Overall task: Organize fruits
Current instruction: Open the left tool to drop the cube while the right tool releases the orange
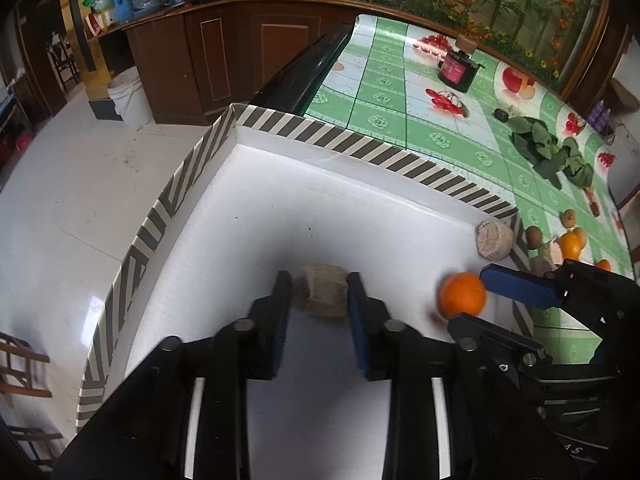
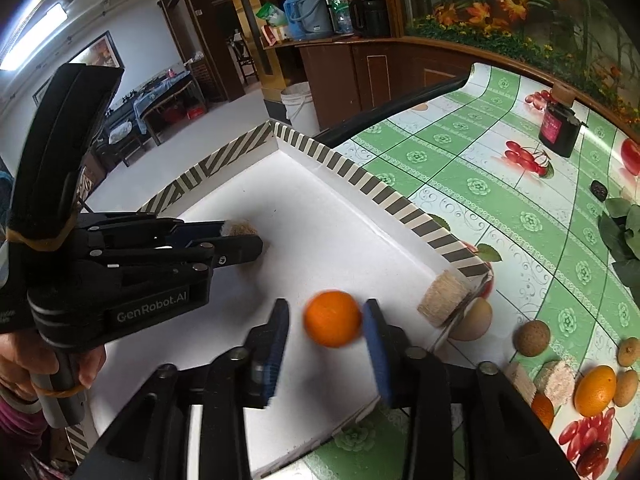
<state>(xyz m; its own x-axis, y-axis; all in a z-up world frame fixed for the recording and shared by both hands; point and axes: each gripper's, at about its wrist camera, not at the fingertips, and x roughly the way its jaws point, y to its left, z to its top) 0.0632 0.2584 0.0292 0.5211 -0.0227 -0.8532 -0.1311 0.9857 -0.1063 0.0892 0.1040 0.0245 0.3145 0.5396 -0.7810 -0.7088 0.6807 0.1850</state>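
Between the right gripper's (image 2: 325, 350) blue pads, on the white floor of the striped-rim tray (image 2: 384, 196), sits an orange (image 2: 332, 324), blurred, with a gap on its left side and the right pad at or just beside its skin; the jaws look let go rather than clamped. Just to the left of it, the left gripper (image 1: 319, 304) stands astride a brown fibrous block (image 1: 320, 295), its pads close beside the block's sides but apparently not pressing. The step in hand looks like the release of both items into the tray. The next move probably calls for lifting each gripper clear without nudging the orange, which could roll, then reaching out to the right for the loose fruit. There, beyond the tray wall, lie another orange (image 2: 595, 390) and small brown fruits (image 2: 531, 338) on a green fruit-print tablecloth (image 2: 500, 184). Farther off stand wooden cabinets (image 1: 240, 60), a white bucket (image 1: 130, 98) and a pale tiled floor (image 1: 68, 200).
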